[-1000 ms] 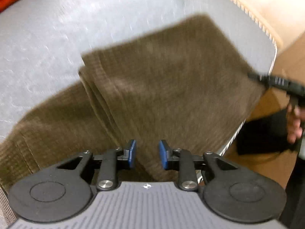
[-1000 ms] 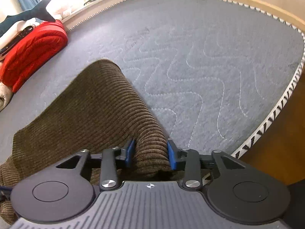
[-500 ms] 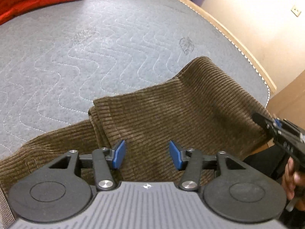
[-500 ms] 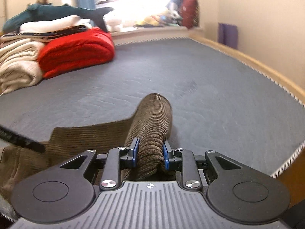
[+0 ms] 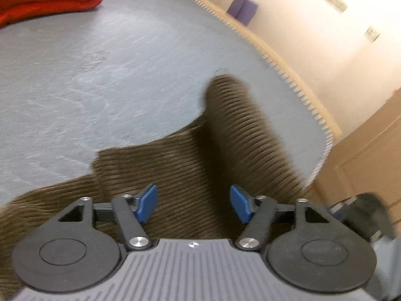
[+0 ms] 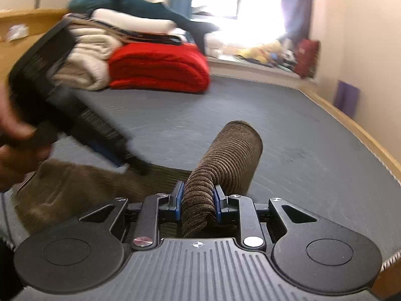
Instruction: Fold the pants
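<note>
Brown corduroy pants (image 5: 180, 160) lie on a grey quilted mattress (image 5: 100, 75). My right gripper (image 6: 197, 200) is shut on a raised fold of the pants (image 6: 225, 155), which arches up and forward from the jaws. My left gripper (image 5: 193, 207) is open and empty, hovering over the flat part of the pants. In the right wrist view the left gripper (image 6: 135, 161) comes in from the left, held by a hand (image 6: 15, 145), its tips just above the cloth. The right gripper shows blurred at the left wrist view's right edge (image 5: 361, 213).
A folded red blanket (image 6: 160, 67) and a stack of cream blankets (image 6: 90, 57) sit at the far end of the mattress. A wooden bed frame (image 6: 356, 130) runs along the right side. A wall (image 5: 313, 25) and a wooden door (image 5: 371, 160) stand to the right.
My right gripper has closed on the pants fold and lifted it into a steep arch. My left gripper has opened wider and shifted, tilting up. Both views are blurred by motion.
</note>
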